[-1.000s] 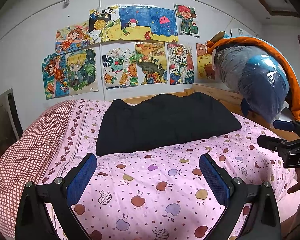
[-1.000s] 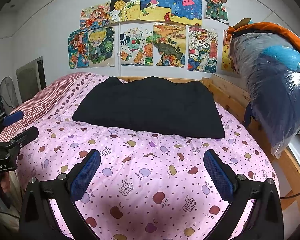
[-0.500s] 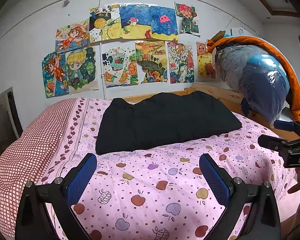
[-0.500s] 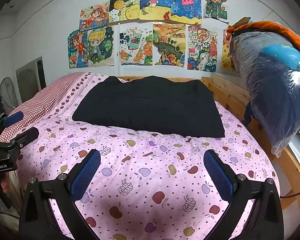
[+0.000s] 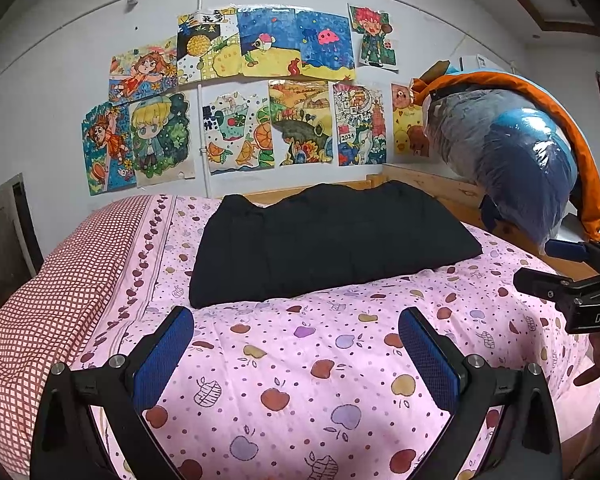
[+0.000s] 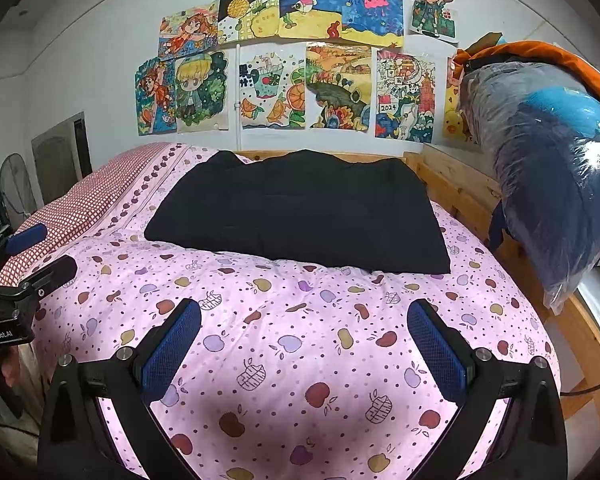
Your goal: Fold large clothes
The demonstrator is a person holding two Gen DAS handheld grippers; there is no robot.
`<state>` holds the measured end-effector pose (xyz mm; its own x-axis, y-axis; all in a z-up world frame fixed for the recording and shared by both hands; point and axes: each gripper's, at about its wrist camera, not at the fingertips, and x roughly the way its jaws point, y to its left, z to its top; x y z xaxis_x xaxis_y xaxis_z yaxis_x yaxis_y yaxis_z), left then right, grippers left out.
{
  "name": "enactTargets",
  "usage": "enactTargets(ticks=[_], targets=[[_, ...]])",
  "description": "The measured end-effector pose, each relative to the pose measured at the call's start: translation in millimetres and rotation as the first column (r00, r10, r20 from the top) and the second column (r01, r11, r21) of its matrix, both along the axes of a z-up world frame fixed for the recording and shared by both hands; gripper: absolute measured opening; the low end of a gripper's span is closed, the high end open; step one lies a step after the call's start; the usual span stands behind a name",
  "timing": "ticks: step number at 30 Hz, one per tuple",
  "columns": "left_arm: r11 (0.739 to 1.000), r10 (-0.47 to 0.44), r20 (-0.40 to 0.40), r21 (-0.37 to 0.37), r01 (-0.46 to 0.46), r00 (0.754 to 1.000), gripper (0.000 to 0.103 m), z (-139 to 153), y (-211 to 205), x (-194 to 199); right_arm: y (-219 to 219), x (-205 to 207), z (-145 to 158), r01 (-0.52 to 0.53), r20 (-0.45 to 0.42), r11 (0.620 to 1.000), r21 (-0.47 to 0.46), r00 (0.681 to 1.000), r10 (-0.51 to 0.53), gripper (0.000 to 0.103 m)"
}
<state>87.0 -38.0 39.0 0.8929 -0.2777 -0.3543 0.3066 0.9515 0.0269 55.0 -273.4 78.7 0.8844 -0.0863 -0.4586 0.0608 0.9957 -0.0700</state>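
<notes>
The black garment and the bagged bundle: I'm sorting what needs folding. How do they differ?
The black garment lies flat on the pink apple-print bedspread; the bagged bundle rests on the wooden bed rail. The garment is bare and plain black; the bundle is wrapped in clear plastic, showing blue with orange on top. The garment looks thin and spread out; the bundle is bulky and rounded. Neither touches a hand-held gripper.
</notes>
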Motion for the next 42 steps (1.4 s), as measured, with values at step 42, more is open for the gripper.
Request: enactTargets(ticks=[42], targets=[[0.998, 0.013, -0.080, -0.061, -0.018, 0.997, 0.103, -7.5, 8.4, 7.2, -2.0, 2.7, -2.3, 0.015, -0.012, 1.000, 0.010, 1.000, -0.015, 0.101]])
